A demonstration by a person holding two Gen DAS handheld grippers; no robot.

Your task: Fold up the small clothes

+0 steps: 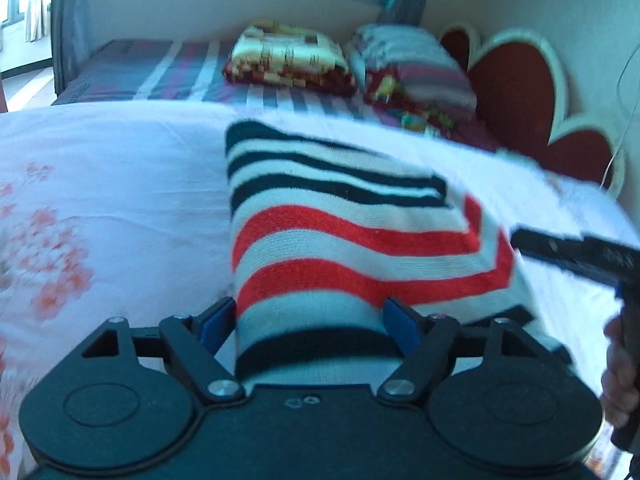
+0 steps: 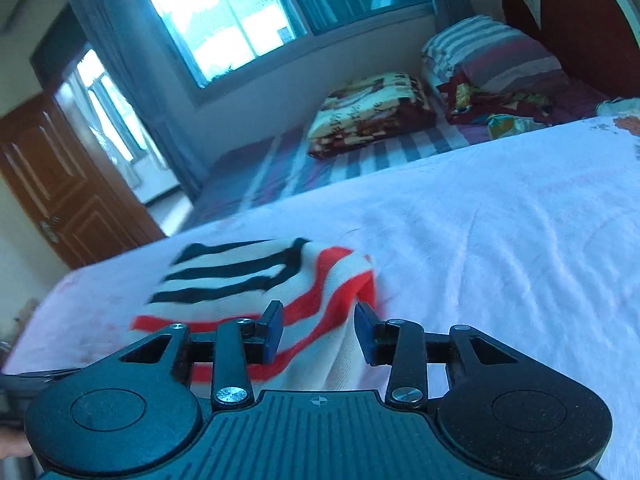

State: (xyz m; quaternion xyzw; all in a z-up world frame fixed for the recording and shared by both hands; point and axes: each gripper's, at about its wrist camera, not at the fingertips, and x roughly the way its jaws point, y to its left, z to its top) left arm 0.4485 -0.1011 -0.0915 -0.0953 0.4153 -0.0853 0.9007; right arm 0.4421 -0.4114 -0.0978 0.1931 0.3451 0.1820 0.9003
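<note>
A: In the left wrist view, what do you see?

B: The left gripper (image 1: pixel 310 326) has its jaws wide apart, and a striped garment (image 1: pixel 344 236) runs between them. If the blue pads (image 1: pixel 214 326) really press on the cloth, I cannot tell. The garment lies folded on a white bed cover (image 1: pixel 120 184) with orange flowers. Its far part has black stripes, the near part red ones. On the right side the right gripper (image 1: pixel 576 254) comes in, with its tip just beside the edge of the garment, and a hand (image 1: pixel 618 376) holds it.

A: And the right wrist view?

B: The right gripper (image 2: pixel 318 328) has its jaws partly apart. The right edge of the garment (image 2: pixel 256 276) lies between them, but the pads (image 2: pixel 274 330) do not clamp it. The garment is on the cover (image 2: pixel 500 240), to the left of centre. Behind, I see a folded blanket (image 2: pixel 372 112), a striped pillow (image 2: pixel 492 56), a red heart headboard (image 2: pixel 584 28), a window (image 2: pixel 224 20) and a brown door (image 2: pixel 60 184).
</note>
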